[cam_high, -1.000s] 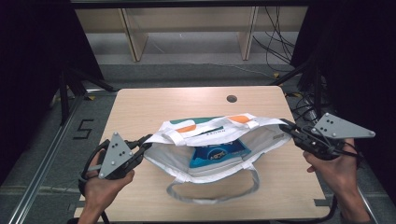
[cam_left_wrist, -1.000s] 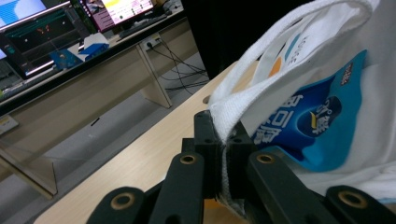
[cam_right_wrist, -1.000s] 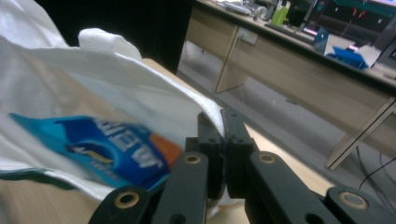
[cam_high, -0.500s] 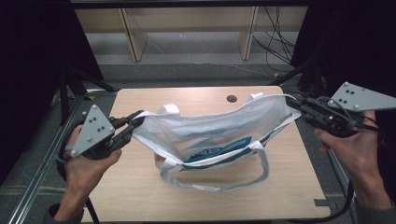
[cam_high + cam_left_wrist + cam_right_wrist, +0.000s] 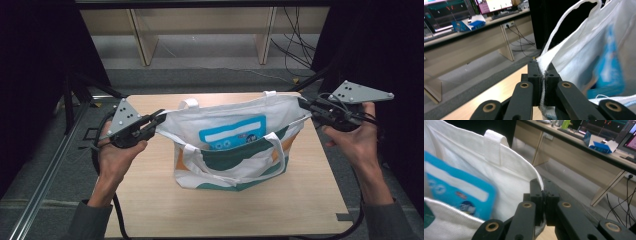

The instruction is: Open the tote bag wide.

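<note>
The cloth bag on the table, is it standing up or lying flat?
Standing up. The bag is held upright with its mouth stretched open, the left tongs and right tongs each clamped on one end of its rim.

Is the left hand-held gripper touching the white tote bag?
Touching. The left gripper view shows the left hand-held gripper with its jaws shut on the edge of the white tote bag.
</note>
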Motion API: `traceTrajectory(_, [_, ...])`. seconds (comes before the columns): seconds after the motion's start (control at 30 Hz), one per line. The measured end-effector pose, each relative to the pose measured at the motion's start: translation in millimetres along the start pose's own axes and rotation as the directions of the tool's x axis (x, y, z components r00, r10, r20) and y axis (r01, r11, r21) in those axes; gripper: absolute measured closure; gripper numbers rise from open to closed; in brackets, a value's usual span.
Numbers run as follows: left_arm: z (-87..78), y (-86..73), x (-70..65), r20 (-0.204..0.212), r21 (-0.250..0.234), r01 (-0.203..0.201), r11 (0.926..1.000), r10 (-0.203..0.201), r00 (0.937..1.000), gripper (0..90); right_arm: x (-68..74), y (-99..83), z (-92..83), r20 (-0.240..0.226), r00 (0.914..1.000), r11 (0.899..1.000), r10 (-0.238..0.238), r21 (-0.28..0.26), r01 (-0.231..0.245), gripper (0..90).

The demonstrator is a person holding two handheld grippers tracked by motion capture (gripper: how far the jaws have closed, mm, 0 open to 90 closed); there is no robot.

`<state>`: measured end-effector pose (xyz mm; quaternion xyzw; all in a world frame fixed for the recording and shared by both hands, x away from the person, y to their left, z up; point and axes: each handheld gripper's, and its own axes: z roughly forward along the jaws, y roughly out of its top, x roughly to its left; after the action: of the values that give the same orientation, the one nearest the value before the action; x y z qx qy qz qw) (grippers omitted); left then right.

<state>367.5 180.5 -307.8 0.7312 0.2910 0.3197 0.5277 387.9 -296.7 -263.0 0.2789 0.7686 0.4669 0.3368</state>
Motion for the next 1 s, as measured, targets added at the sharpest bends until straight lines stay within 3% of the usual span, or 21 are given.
traceTrajectory(0.1, [0.0, -8.6, -3.0, 0.006, -0.005, 0.003, 1.0000, -0.003, 1.0000, 86.0, 3.0, -6.7, 0.7, -0.025, 0.9992, 0.999, 0.031, 0.013, -0.031, 88.5])
traceTrajectory(0.2, [0.2, -17.3, -8.2, 0.004, 0.014, -0.014, 0.9998, 0.014, 0.9999, 85.9, 5.7, -13.1, 2.0, -0.002, 1.0000, 1.000, -0.007, 0.015, 0.007, 88.4])
traceTrajectory(0.27, [1.2, -23.8, -9.1, 0.008, 0.026, -0.013, 0.9996, 0.012, 0.9999, 85.6, 9.6, -18.2, 2.6, -0.005, 1.0000, 1.000, 0.008, 0.026, -0.008, 88.4])
traceTrajectory(0.3, [4.3, -30.0, -7.2, 0.017, 0.032, 0.018, 0.9993, -0.019, 0.9997, 85.4, 10.8, -23.8, 5.3, -0.009, 0.9999, 1.000, 0.011, 0.024, -0.010, 88.4])
traceTrajectory(0.43, [13.4, -37.0, -4.8, 0.010, 0.055, 0.027, 0.9981, -0.028, 0.9996, 85.3, 10.3, -29.3, 12.6, -0.010, 0.9998, 0.999, 0.019, 0.045, -0.019, 88.4])
traceTrajectory(0.47, [17.0, -39.3, -3.6, 0.006, 0.061, 0.035, 0.9975, -0.036, 0.9993, 85.2, 9.9, -30.3, 15.4, 0.003, 1.0000, 0.999, 0.000, 0.047, 0.000, 88.4])
traceTrajectory(0.6, [30.6, -52.5, 0.1, 0.007, 0.082, 0.065, 0.9945, -0.066, 0.9978, 85.0, 9.7, -36.7, 28.7, 0.010, 1.0000, 0.996, 0.000, 0.094, -0.001, 88.3])
traceTrajectory(0.67, [34.2, -59.5, -1.1, 0.004, 0.090, 0.092, 0.9917, -0.093, 0.9957, 84.8, 8.3, -42.5, 32.6, 0.012, 0.9999, 0.997, 0.008, 0.083, -0.009, 88.3])
traceTrajectory(0.77, [39.3, -71.2, -3.8, 0.009, 0.116, 0.085, 0.9896, -0.087, 0.9962, 84.6, 10.8, -51.8, 35.6, 0.012, 0.9998, 0.995, 0.016, 0.099, -0.017, 88.3])
traceTrajectory(0.9, [46.3, -87.3, -7.1, 0.015, 0.137, 0.110, 0.9844, -0.113, 0.9935, 84.4, 12.2, -66.6, 39.7, -0.002, 0.9995, 0.992, 0.031, 0.122, -0.030, 88.3])
traceTrajectory(1.0, [51.1, -97.2, -10.1, 0.023, 0.163, 0.095, 0.9820, -0.100, 0.9947, 84.3, 13.0, -77.6, 45.0, 0.005, 0.9996, 0.991, 0.029, 0.129, -0.029, 88.3])
